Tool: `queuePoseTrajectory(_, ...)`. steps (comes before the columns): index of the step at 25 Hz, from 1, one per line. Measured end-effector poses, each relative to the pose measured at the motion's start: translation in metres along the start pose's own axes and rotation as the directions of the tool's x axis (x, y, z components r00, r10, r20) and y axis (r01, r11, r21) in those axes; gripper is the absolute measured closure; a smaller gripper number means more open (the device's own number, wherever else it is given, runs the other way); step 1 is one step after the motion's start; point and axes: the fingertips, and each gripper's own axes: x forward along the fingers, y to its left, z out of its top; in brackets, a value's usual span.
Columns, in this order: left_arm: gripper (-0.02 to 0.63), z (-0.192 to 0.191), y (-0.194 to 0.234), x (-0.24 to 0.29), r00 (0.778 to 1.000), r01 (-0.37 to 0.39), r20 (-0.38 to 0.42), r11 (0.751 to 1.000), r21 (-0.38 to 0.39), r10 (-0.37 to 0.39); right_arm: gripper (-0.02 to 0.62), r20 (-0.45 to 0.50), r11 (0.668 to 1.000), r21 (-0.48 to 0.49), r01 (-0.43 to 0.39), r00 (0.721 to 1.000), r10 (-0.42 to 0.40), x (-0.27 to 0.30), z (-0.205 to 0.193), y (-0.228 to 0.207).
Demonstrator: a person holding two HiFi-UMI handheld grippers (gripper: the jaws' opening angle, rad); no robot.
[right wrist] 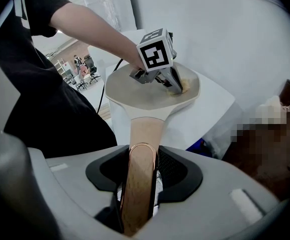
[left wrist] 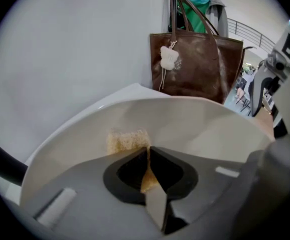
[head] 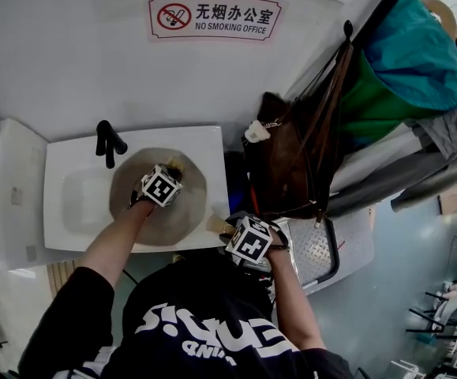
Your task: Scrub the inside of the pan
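A pale beige pan [head: 173,215] sits in the white sink [head: 70,200]. My left gripper [head: 169,172] reaches into the pan near its far side, shut on a yellow sponge [left wrist: 128,140] that presses against the pan's inner wall [left wrist: 195,124]. In the right gripper view the sponge [right wrist: 178,87] shows under the left gripper [right wrist: 171,81] at the pan's [right wrist: 134,86] far rim. My right gripper [right wrist: 142,156] is shut on the pan's wooden handle [right wrist: 145,134], which runs straight out between the jaws. In the head view the right gripper [head: 232,229] sits at the sink's front right corner.
A black faucet [head: 108,140] stands at the sink's back edge. A brown leather bag [head: 291,164] hangs just right of the sink, with clothes [head: 402,69] above it. A metal tread plate [head: 316,247] lies lower right. The white wall carries a no-smoking sign [head: 215,16].
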Motion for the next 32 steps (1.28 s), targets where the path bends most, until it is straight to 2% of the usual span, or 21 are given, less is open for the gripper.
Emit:
queuePoseTrajectory(3,0.584,-0.008,0.010,-0.002,0.999,-0.022,-0.036,1.000,0.012,0.022,0.423,0.006,1.000,0.002,-0.004,1.000,0.004,0.000,0.001,0.000)
queuePoseTrajectory(6,0.584,-0.027,0.026,-0.009,0.991,-0.063,-0.118,0.998,0.017,0.065,0.423,0.010,1.000,0.007,-0.008,1.000,0.008,-0.001,0.000,0.000)
queuePoseTrajectory(10,0.586,-0.040,0.034,-0.012,0.985,-0.043,-0.165,0.999,0.021,0.046,0.423,0.016,1.000,0.013,-0.015,1.000,0.015,-0.001,0.001,0.000)
queuePoseTrajectory(16,0.586,-0.068,0.043,-0.020,0.956,-0.057,-0.285,0.996,0.071,0.075,0.423,0.020,1.000,0.017,-0.024,1.000,0.024,-0.001,0.001,0.000)
queuePoseTrajectory(21,0.586,-0.092,0.046,-0.028,0.916,-0.045,-0.392,0.993,0.109,0.085,0.423,0.023,0.999,0.018,-0.027,0.999,0.026,-0.001,0.001,0.000)
queuePoseTrajectory(27,0.584,-0.117,0.041,-0.041,0.855,0.030,-0.517,0.995,0.092,0.022,0.423,0.025,0.999,0.018,-0.029,0.999,0.029,-0.002,0.002,0.000)
queuePoseTrajectory(29,0.584,-0.125,0.036,-0.044,0.832,0.065,-0.555,0.994,0.084,-0.008,0.423,0.024,0.999,0.019,-0.028,0.999,0.028,-0.002,0.002,0.000)
queuePoseTrajectory(32,0.584,-0.140,0.027,-0.051,0.784,0.123,-0.620,0.987,0.099,-0.036,0.423,0.025,0.999,0.017,-0.030,0.999,0.030,-0.001,0.002,0.000)
